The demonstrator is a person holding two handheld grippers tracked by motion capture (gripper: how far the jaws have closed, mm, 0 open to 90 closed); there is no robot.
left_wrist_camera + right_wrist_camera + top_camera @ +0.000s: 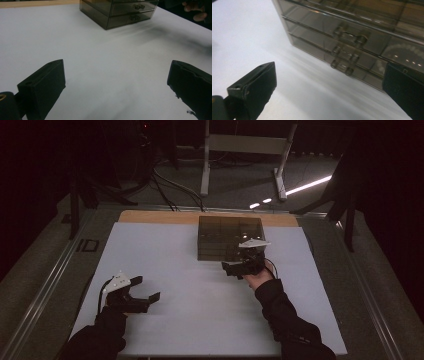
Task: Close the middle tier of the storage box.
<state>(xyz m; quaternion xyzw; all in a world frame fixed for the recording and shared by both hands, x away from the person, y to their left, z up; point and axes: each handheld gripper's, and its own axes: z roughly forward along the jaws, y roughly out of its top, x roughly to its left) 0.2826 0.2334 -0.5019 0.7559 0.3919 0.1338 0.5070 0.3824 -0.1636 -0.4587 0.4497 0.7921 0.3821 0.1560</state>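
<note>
Right gripper [239, 265] sits just in front of the smoky clear drawer box [230, 237], jaws spread wide, nothing held; approach step, no contact yet as far as the right gripper view shows. Box stands at the far middle of the white table mat [190, 320], drawer fronts facing the person. Right gripper view shows stacked drawers with small bar handles; the upper handle [349, 35], the middle handle [344, 54] and the lowest handle [342, 68] all lie ahead between the jaws, none yet pinched. Drawers look closed. Which drawer is the target, cannot tell. Likely next move: ease forward, line the jaws up on one handle, close on it, pull straight back toward the person; the handles are small and close together, so a sloppy line-up could catch two or slip off. Left gripper [145, 290] rests near the left front of the mat, well apart from the box, jaws also released and empty; it could brace the box if it slides on a pull. Mat between grippers and box is bare, nothing blocking. Off the table, floor cables [170, 185] and a white stand frame [245, 145], not in the way.
</note>
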